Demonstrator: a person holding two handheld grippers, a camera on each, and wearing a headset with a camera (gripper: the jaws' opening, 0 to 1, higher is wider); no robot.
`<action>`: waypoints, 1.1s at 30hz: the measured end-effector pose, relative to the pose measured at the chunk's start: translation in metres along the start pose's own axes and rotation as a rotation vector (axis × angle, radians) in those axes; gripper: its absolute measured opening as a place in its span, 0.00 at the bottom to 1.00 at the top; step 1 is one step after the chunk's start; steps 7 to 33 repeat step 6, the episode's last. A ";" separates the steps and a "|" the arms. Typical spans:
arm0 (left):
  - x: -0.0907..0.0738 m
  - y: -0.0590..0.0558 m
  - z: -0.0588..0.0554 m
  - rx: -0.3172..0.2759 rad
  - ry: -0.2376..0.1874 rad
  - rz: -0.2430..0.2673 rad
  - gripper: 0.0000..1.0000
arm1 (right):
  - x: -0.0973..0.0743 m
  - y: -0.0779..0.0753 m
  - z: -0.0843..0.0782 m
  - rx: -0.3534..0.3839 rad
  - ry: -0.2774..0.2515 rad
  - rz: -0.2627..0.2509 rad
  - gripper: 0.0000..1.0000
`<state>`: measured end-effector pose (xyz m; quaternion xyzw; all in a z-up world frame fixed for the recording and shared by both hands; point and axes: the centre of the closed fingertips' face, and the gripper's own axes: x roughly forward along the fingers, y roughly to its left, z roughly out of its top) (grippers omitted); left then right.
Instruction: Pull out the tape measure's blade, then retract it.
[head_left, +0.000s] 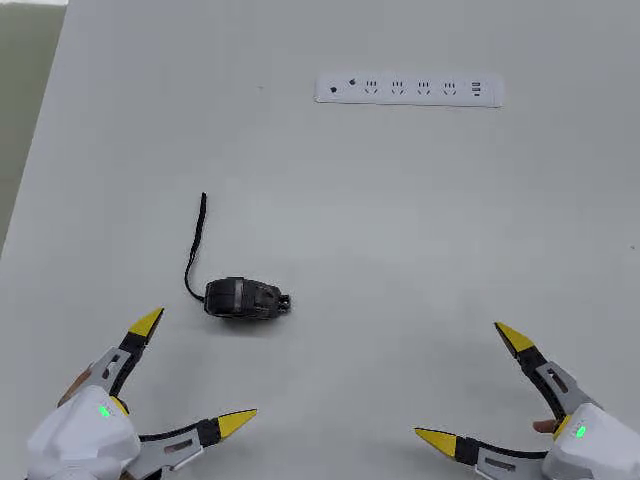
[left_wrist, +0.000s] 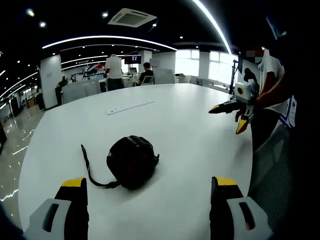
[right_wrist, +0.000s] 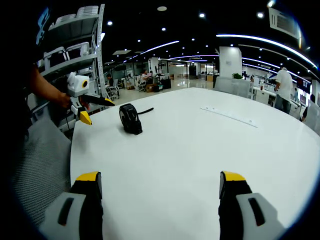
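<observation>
Resting on table (head_left: 420, 250), tape measure (head_left: 245, 298) (far from edges).

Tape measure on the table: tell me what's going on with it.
A person holds an open gripper in each hand above the white table, and neither touches anything. The tape measure lies on its side in front of the left gripper, with its strap trailing away from the person. The right gripper hovers farther off to the side. No blade is pulled out yet. A power strip lies at the far side.
</observation>
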<state>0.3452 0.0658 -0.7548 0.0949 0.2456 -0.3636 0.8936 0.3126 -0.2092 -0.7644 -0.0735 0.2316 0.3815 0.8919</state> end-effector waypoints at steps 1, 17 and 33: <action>0.001 0.000 -0.002 -0.003 0.000 -0.001 1.00 | 0.000 0.001 0.000 -0.002 0.000 0.001 1.00; 0.002 -0.001 -0.002 -0.007 -0.003 -0.006 1.00 | -0.001 0.001 -0.003 0.004 0.002 0.000 1.00; 0.002 -0.001 -0.002 -0.007 -0.003 -0.006 1.00 | -0.001 0.001 -0.003 0.004 0.002 0.000 1.00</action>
